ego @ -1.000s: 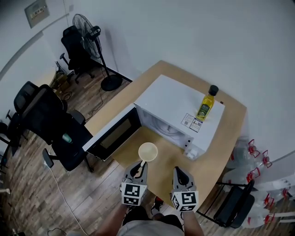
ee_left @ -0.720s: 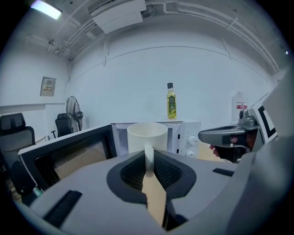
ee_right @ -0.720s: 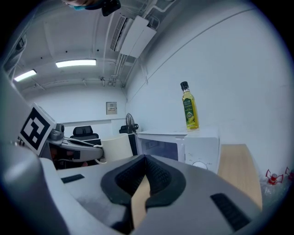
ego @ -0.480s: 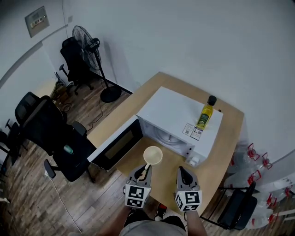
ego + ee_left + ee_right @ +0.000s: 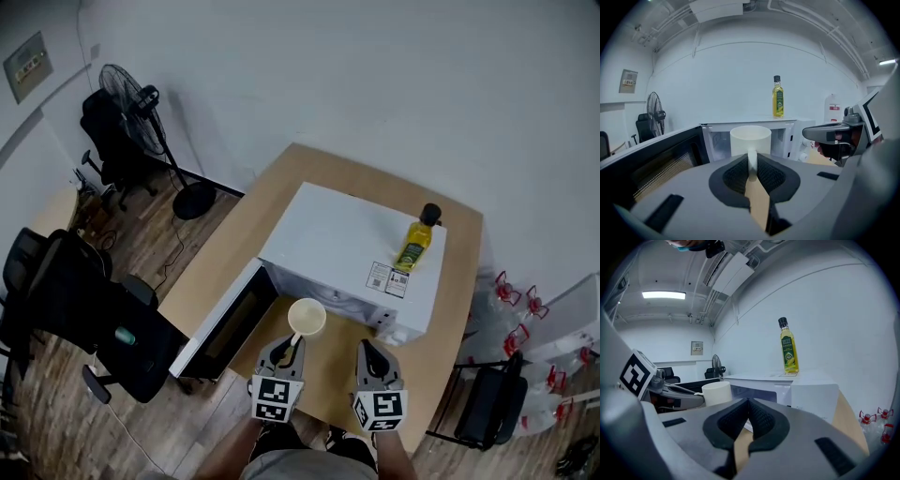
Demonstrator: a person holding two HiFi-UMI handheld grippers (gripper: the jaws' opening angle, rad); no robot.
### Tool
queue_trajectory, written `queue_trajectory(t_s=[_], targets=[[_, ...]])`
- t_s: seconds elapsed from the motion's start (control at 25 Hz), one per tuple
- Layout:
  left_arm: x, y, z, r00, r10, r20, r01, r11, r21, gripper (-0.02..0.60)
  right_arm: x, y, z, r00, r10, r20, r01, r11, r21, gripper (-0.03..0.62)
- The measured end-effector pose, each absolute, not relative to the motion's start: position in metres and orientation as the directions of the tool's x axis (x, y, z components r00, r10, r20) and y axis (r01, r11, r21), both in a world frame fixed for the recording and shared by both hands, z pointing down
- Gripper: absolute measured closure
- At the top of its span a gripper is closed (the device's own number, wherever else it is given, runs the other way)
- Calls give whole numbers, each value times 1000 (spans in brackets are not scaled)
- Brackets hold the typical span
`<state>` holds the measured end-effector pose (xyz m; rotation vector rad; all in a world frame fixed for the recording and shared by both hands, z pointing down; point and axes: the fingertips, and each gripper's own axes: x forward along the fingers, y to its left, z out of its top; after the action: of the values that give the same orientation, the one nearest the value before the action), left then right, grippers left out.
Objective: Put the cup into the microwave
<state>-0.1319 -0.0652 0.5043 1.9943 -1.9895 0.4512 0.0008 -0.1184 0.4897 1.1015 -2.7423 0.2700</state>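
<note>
A cream cup [image 5: 307, 317] hangs just in front of the open white microwave [image 5: 347, 239], over the wooden table [image 5: 330, 364]. My left gripper [image 5: 292, 345] is shut on the cup's handle. In the left gripper view the cup [image 5: 750, 139] stands upright past the pads, and its handle [image 5: 752, 160] is pinched between them. Behind it the microwave cavity [image 5: 719, 143] shows. My right gripper [image 5: 364, 347] hovers beside it on the right, shut and holding nothing. Its pads meet at the tips [image 5: 749, 401], with the cup [image 5: 717, 392] to their left.
The microwave door [image 5: 223, 323] swings out to the left, past the table edge. A yellow oil bottle [image 5: 417, 239] stands on top of the microwave. Black office chairs [image 5: 84, 314] and a floor fan [image 5: 141, 103] stand on the left, water jugs [image 5: 525, 305] on the right.
Both grippers have moved forward together toward the microwave's opening, carrying the cup closer to it. The grip on the handle is unchanged.
</note>
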Motion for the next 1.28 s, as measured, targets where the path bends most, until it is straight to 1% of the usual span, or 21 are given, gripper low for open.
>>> queue_trajectory(t_s=[0.68, 0.96, 1.28], targets=[[-178, -136, 550, 153, -874, 461, -982, -186, -27, 523, -28, -147, 527, -555, -783, 281, -829, 548, -113, 576], [-177, -165, 563, 212, -861, 462, -966, -255, -33, 523, -28, -157, 539, -489, -821, 294, -871, 478, -114, 576], [-168, -190, 578, 250, -847, 469, -953, -300, -34, 523, -22, -165, 547, -437, -846, 305, -899, 423, -114, 576]])
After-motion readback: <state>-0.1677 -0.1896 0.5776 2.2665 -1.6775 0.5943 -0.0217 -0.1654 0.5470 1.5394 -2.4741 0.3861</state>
